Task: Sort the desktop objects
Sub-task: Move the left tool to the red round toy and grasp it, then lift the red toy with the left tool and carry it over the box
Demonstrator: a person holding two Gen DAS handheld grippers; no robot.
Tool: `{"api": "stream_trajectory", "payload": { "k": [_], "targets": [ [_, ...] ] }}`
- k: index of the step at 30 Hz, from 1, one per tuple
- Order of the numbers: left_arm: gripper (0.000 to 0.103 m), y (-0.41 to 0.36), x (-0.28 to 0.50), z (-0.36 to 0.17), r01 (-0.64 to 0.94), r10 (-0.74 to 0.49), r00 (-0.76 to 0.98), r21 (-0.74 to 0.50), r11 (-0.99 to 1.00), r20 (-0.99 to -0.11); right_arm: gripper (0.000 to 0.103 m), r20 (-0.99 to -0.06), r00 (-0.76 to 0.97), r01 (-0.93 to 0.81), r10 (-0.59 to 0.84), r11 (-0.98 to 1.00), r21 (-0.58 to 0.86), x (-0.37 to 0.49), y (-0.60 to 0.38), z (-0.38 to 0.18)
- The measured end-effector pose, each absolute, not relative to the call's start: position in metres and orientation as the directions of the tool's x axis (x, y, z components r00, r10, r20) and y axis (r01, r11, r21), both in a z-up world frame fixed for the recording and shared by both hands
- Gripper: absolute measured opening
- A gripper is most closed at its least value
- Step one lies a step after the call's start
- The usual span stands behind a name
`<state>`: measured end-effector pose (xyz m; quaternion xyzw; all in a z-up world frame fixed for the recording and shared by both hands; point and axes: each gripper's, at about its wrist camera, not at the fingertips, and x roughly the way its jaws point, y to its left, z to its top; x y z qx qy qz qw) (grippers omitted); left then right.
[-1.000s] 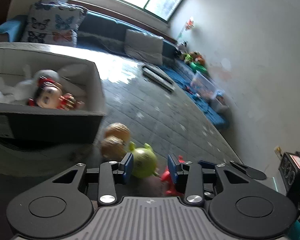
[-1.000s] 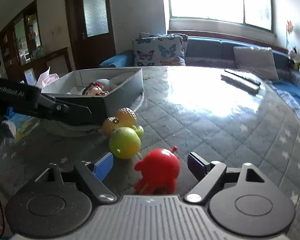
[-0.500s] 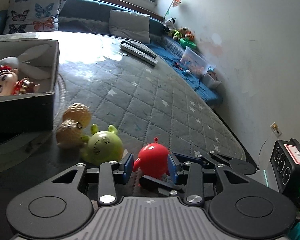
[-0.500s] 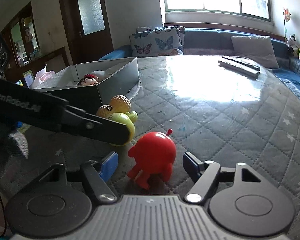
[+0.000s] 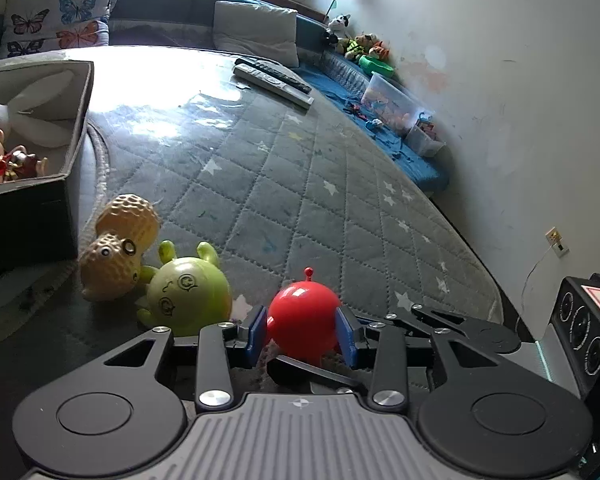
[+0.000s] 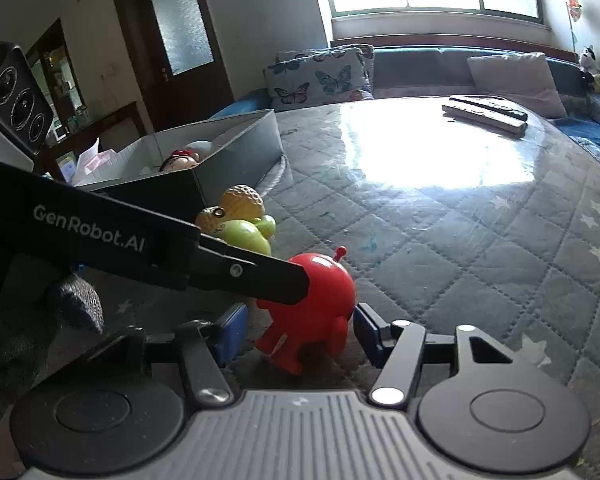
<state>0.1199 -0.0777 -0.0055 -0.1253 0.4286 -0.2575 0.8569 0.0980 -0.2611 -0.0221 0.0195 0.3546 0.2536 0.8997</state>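
In the left wrist view, the red toy (image 5: 304,316) sits on the counter (image 5: 300,184), close in front of the camera. It is just to the right of the green toy (image 5: 188,296) and the peanut toy (image 5: 116,256). The box (image 5: 60,184) with other toys inside is farther left. The left tool (image 5: 302,334) is wide open, and its blue pads show on each side of the red toy. I cannot tell if they touch it. It does not look like it holds anything.

In the right wrist view, the right tool (image 6: 298,334) has the red toy between its two blue pads. The pads are closing in. There is a small gap on the left side, so the toy is not squeezed yet. One black finger of the left tool lies across the top front of the toy.

The step now is grabbing the red toy. Next, I think the right tool needs to close all the way on it. The left tool should move out of the way, and then the toy can go up and over to the box.

The toy is mostly round. Its long line goes from its feet up to its little stalk. The feet are down and the stalk points up, leaning a bit right.
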Motion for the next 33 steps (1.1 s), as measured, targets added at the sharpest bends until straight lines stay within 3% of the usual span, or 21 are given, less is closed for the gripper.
{"api": "stream_trajectory", "payload": {
  "k": [9, 23, 33],
  "targets": [
    [0.044, -0.076, 0.124, -0.008, 0.346, -0.573, 0.491, -0.456, 0.82, -0.656, 0.048, -0.625, 0.615, -0.431, 0.481, 0.869, 0.245, 0.101, -0.269, -0.025],
    [0.046, -0.062, 0.139, -0.021, 0.264, -0.654, 0.421, -0.605, 0.751, -0.628, 0.047, -0.597, 0.597, -0.46, 0.535, 0.839, 0.291, 0.098, -0.28, -0.028],
    [0.049, -0.061, 0.134, -0.022, 0.283, -0.683, 0.404, -0.627, 0.726, -0.609, 0.047, -0.602, 0.603, -0.474, 0.524, 0.842, 0.258, 0.09, -0.278, -0.022]
  ]
}}
